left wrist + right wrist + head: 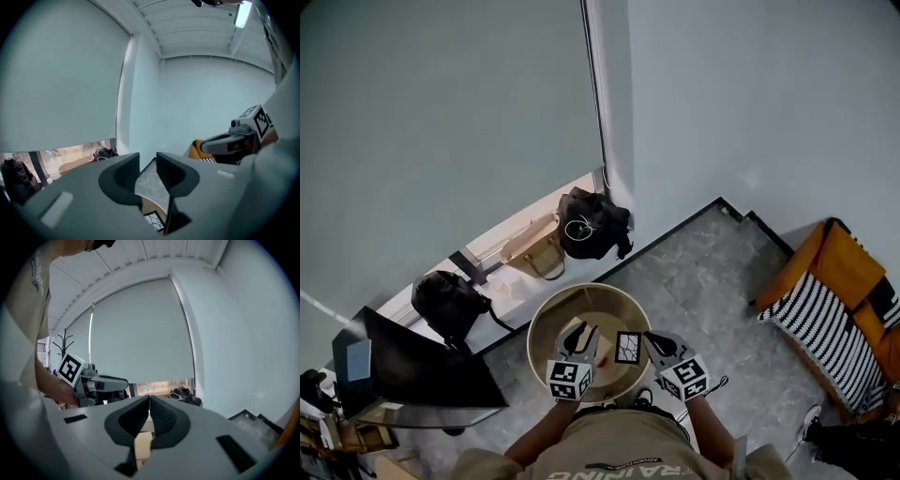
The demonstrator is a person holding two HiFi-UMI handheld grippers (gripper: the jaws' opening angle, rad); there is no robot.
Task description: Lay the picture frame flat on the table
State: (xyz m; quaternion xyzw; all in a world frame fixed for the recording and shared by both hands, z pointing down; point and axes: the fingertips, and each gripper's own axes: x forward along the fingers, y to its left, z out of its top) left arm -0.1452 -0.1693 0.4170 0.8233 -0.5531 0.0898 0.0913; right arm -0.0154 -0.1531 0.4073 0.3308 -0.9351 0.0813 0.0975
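Observation:
A small black picture frame [628, 347] with a line-pattern print is above the round wooden table [546, 323], between my two grippers. My left gripper [581, 336] is just left of it. In the left gripper view its jaws [147, 165] stand partly apart, with floor showing through the gap and the frame [154, 219] low between them; no pad visibly presses on it. My right gripper [652, 339] meets the frame's right edge. In the right gripper view its tips [149, 401] touch, and a tan piece [143, 446], seemingly the frame's back, sits pinched lower down.
A black bag [592, 225] and a tan bag [534, 248] lie by the window beyond the table. A black backpack [445, 300] and a dark slanted panel [412, 366] are to the left. An orange chair with a striped cushion [830, 300] stands at the right.

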